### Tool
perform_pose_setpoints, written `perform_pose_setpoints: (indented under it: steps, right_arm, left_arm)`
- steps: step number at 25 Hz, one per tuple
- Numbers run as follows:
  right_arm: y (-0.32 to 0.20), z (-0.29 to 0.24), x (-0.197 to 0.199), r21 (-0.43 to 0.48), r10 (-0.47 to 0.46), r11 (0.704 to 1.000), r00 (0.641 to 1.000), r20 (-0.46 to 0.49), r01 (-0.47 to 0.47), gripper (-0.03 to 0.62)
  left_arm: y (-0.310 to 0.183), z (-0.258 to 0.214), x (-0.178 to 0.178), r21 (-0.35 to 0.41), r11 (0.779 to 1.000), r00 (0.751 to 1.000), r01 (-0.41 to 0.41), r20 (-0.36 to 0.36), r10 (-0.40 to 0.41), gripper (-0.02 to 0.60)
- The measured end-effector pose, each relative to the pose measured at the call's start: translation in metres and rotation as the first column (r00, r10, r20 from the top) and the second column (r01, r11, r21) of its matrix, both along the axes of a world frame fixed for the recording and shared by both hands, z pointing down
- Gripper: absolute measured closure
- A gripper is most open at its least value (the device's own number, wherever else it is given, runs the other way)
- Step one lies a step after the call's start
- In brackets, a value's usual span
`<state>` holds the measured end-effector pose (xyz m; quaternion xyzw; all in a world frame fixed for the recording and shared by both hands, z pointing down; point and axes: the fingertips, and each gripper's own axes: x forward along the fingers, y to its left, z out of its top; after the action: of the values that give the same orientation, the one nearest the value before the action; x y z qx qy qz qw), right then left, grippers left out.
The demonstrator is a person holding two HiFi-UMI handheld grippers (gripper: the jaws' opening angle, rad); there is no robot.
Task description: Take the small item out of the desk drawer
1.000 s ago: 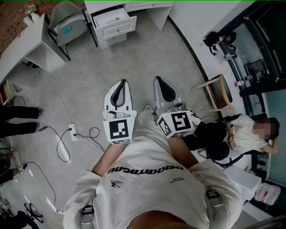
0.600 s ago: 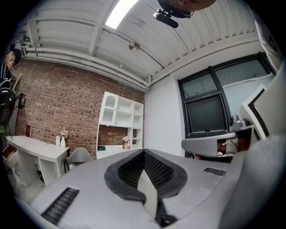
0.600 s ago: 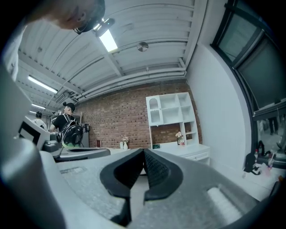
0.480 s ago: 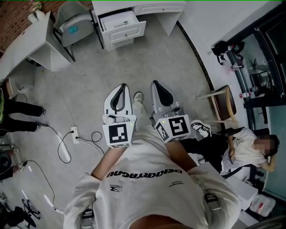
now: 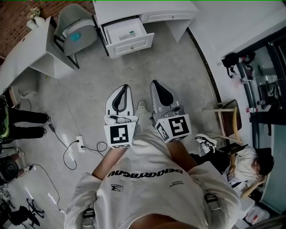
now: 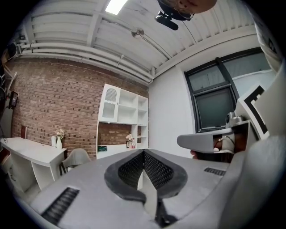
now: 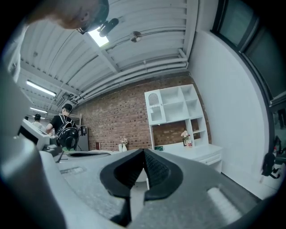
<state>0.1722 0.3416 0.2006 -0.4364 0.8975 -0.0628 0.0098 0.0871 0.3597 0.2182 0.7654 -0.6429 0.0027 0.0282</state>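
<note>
Head view: grey floor (image 5: pixel 178 67), white desk (image 5: pixel 147 6), open drawer (image 5: pixel 132 44)

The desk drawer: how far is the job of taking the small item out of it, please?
Done: the drawer stands open. In hand: nothing; the left gripper and right gripper are both shut and empty, well short of it. Left: reach the drawer, grasp the small item lying inside it and lift it out.
</note>
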Motion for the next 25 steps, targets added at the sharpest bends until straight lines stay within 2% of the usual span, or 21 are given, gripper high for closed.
perform_pose_setpoints:
  steps: [6, 10, 16, 25]
  right_arm:
    - [-0.112, -0.008, -0.016, -0.012, -0.040, 0.999, 0.999, 0.007, 0.040, 0.602]
    - [-0.171, -0.008, -0.026, -0.026, -0.069, 0.997, 0.998, 0.003, 0.069, 0.602]
    - [-0.217, 0.007, -0.038, -0.068, -0.100, 0.993, 0.995, -0.002, 0.100, 0.602]
    - [-0.272, 0.035, -0.070, -0.131, -0.106, 0.986, 0.994, -0.035, 0.101, 0.602]
  left_arm:
    - [-0.113, -0.012, -0.010, -0.013, 1.000, 1.000, 0.021, 0.013, -0.021, 0.583]
    - [-0.169, -0.008, -0.014, -0.052, 0.998, 0.998, 0.042, 0.047, -0.040, 0.584]
    - [-0.215, 0.007, -0.023, -0.090, 0.993, 0.996, 0.075, 0.055, -0.071, 0.584]
    - [-0.265, 0.040, -0.053, -0.164, 0.984, 0.997, 0.068, 0.032, -0.064, 0.583]
